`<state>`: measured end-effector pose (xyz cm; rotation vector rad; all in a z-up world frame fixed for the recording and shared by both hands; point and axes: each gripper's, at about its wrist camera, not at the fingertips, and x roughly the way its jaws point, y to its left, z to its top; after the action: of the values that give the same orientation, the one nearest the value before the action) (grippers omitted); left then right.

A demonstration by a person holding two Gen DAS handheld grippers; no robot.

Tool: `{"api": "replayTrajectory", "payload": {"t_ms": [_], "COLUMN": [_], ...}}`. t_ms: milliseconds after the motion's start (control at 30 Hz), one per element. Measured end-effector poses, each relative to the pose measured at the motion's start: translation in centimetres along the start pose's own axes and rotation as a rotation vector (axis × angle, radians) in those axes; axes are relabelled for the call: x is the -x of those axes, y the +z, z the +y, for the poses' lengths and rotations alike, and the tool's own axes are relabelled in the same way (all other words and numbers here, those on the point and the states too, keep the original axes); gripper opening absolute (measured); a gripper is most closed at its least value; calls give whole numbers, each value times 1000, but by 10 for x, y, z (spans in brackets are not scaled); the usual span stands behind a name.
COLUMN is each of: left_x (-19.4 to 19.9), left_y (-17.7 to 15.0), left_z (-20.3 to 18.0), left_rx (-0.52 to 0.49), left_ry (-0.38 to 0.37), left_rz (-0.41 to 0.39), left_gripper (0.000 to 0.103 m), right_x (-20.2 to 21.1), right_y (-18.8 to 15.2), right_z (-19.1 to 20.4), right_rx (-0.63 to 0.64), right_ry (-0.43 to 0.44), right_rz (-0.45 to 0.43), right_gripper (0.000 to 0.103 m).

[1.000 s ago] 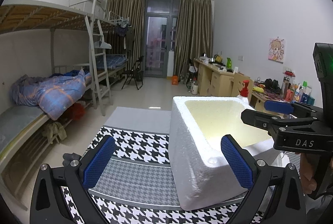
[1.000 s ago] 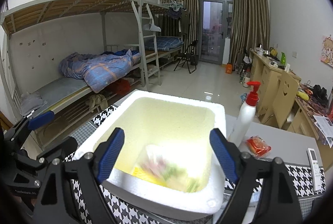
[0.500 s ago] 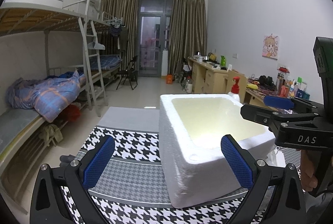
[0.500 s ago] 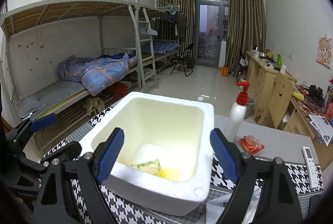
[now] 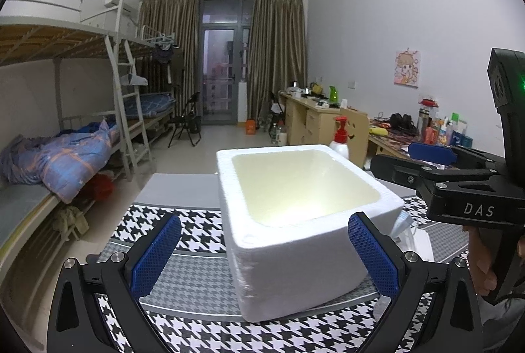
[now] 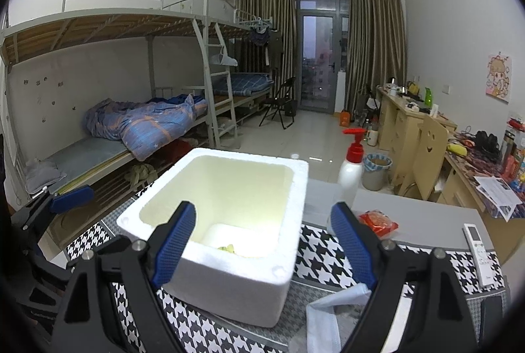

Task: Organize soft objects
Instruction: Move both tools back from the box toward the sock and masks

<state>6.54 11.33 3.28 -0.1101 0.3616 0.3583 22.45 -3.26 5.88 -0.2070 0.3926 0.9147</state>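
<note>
Foam box (image 6: 229,221) | yellow-green item inside: right view only | both fingers wide, empty

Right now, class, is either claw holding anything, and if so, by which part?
Nothing is held. The left claw and the right claw both stand open and empty in front of the white foam box, touching nothing.

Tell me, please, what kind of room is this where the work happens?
Most likely a shared dormitory room. Metal bunk beds with a rumpled blue quilt line one wall, and cluttered wooden desks line the other. The foam box sits on a houndstooth-covered table.
</note>
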Motion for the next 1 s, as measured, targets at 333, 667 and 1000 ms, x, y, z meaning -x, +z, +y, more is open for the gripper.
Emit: {"api": "replayTrajectory", "payload": {"t_ms": [333,667,1000], "left_x": [2,2,-2], "left_y": [-1,-8,-12], "left_z": [-20,-37,-52], "left_rx": [-27,-43,-60], "left_ry": [-45,-95,-143], "left_rz": [0,14,30], "left_gripper": [102,102,102], "right_x": [13,25,34], "right_y": [-7,-20,-32], "right_z": [-11,-26,-42], "right_rx": [-23,-49,-78], "right_ry": [-25,-56,-94], "right_rz": [-23,-29,-28], "right_gripper": [88,88,88]}}
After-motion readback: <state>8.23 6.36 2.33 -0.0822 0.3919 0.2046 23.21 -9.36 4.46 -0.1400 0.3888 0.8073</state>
